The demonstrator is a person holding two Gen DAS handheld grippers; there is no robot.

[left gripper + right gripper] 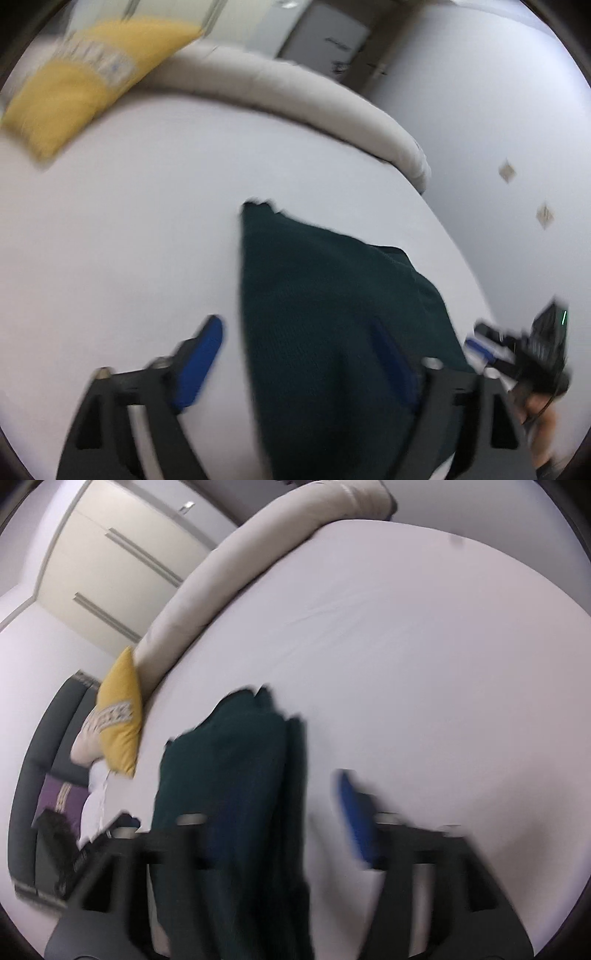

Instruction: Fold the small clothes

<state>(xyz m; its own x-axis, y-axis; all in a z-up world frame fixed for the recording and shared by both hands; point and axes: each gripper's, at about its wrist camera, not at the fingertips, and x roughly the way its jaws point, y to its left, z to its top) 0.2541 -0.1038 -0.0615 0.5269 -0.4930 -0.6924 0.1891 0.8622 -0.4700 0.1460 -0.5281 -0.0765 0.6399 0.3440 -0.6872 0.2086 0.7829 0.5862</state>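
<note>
White bed sheet (424, 646) spreads ahead of both grippers. The dark green knit garment (325, 302), soft, limp and light, lies between the wide-open fingers of the left gripper (301, 365). The right gripper (284, 827) is likewise spread and holds nothing; a hemmed edge or corner looks best to pinch.

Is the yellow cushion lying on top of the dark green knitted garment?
No: in the left wrist view the yellow cushion sits far off on the white bed sheet, apart from the dark green knitted garment.

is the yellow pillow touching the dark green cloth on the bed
Apart. The right wrist view shows bare white sheet between the yellow pillow and the dark green cloth; the left wrist view shows the same gap.
</note>
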